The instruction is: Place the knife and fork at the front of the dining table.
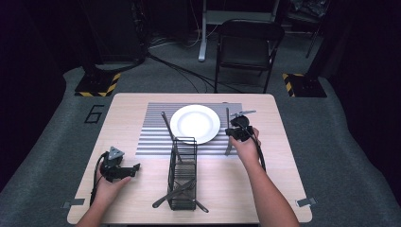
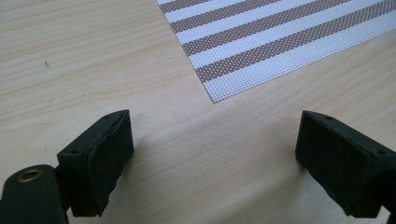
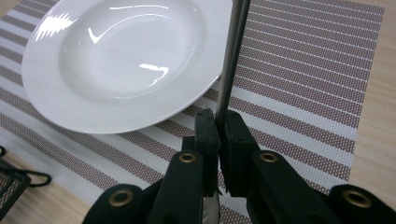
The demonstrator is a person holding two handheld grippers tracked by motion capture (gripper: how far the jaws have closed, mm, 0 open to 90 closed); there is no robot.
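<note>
The right gripper (image 3: 217,135) grips a utensil's handle (image 3: 232,56) right of the plate (image 1: 195,124) (not yet laid down); left gripper (image 2: 212,163) idles open; cutlery remains in the basket (image 1: 182,176).

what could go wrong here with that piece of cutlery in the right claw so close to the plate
The right claw pinches the slim grey metal cutlery handle near one end only, so it may swivel or slip as it goes down. The handle runs right beside the round white plate, so it could knock the rim. If released off line, it may land askew on the striped placemat rather than parallel to the plate.
</note>
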